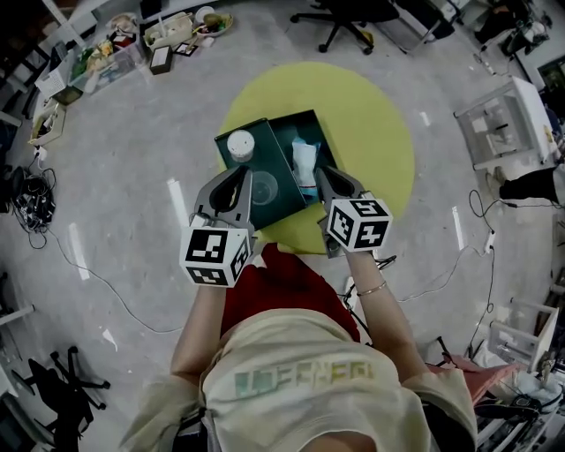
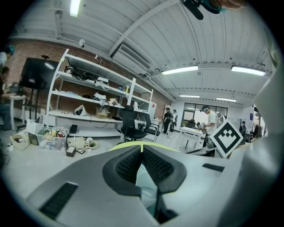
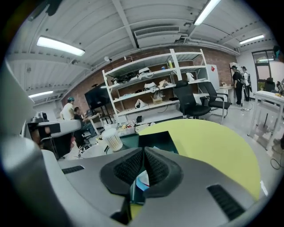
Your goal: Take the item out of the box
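Note:
A dark green box (image 1: 311, 132) lies open on the round yellow table (image 1: 380, 124), its lid (image 1: 256, 168) folded out to the left. Inside the box rests a white and pale blue item (image 1: 305, 166), which also shows through the gap under the right gripper's pads as the item (image 3: 143, 179). A white ribbed cylinder (image 1: 240, 144) stands on the lid. My left gripper (image 1: 242, 173) is shut over the lid's near part, nothing between its pads. My right gripper (image 1: 320, 171) is shut and empty at the box's near right edge. In their own views the left gripper (image 2: 142, 149) and right gripper (image 3: 143, 150) show pads meeting.
A black office chair (image 1: 349, 22) stands beyond the table. Floor clutter and bins (image 1: 115, 48) sit at the far left, cables (image 1: 26, 199) at the left edge, a white cabinet (image 1: 508, 119) at the right. Shelving (image 2: 97, 97) and several people fill the background.

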`<state>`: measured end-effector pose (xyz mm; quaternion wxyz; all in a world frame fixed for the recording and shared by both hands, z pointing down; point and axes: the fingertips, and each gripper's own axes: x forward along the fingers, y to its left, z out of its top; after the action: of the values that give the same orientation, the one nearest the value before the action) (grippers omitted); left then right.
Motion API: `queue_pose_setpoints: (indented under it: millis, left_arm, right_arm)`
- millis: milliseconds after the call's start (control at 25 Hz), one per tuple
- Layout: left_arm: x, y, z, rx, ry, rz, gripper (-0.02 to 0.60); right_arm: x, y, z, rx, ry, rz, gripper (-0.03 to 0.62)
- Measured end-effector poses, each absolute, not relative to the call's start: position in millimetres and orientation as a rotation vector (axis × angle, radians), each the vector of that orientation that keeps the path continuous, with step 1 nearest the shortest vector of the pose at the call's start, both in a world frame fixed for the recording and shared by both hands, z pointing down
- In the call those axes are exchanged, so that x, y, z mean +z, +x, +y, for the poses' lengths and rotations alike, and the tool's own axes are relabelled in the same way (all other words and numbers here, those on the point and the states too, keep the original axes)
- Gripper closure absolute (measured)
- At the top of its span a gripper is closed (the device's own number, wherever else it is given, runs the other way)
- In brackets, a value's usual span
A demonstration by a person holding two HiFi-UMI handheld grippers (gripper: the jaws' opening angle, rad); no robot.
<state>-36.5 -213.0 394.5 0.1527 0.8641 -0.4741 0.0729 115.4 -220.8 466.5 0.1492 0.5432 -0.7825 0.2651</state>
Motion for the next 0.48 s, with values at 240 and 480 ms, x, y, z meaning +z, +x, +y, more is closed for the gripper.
queue_pose_setpoints:
  millis: [240,480]
  left_arm:
    - [401.5,-42.9,-224.4,0.216,2.441,-1.399,0.551]
    - [407.5,-47.9,-239.4,0.223,2.405,-1.429,0.551]
  right_arm:
    - [494.6,113.7,-237.5,0.789,1.492,-2.186,0.554]
    - [516.3,115.3,-252.2,0.822,1.445,-2.126,0.554]
